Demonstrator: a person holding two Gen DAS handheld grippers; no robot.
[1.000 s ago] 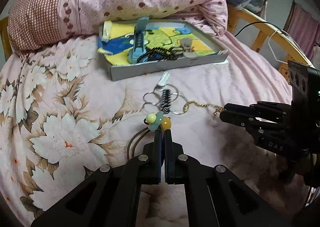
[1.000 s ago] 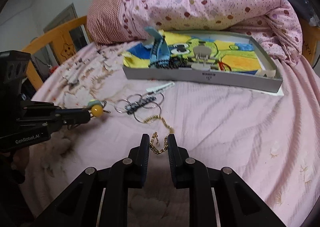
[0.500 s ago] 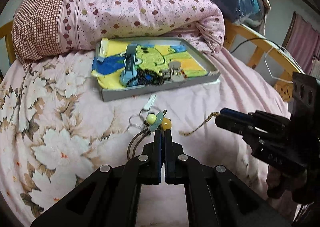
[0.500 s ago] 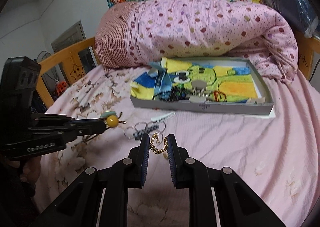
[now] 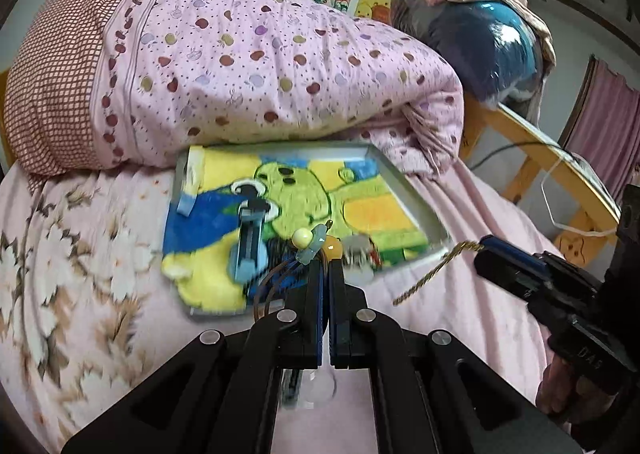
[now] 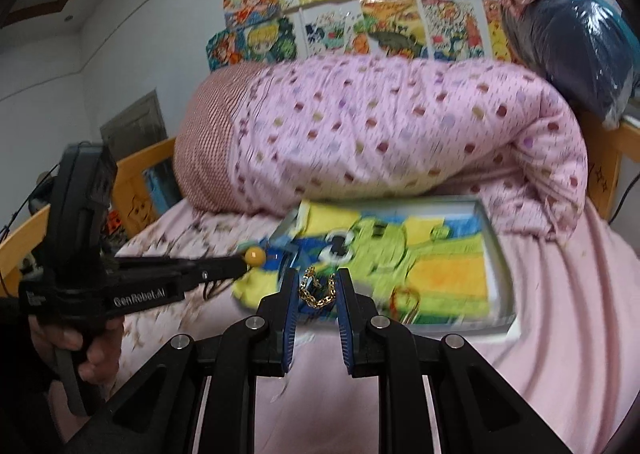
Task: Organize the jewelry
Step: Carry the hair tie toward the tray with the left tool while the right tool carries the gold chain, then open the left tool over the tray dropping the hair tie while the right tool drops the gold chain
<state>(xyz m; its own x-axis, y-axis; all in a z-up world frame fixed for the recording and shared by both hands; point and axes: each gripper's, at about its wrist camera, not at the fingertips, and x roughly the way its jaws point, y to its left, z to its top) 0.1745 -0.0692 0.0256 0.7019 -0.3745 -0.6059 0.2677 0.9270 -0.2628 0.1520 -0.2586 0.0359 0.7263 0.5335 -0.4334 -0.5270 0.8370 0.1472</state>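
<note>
So left tongs [image 5: 325,260] pinch the beaded hair tie [image 5: 316,242] at frame centre; right tongs [image 6: 319,286], part-open, cradle the gold chain [image 6: 318,288] over the tray [image 6: 496,254].

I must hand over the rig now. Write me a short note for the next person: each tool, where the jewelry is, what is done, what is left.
Left tool: shut on the beaded piece with yellow and orange beads, raised in front of the grey tray with the yellow-green cartoon cloth.
Right tool: the gold chain hangs between its fingers; jaws look partly apart, so the grip is unclear.
Done: a blue clip and some small blurred items already lie in the tray.
Left: set both held pieces into the tray.
</note>
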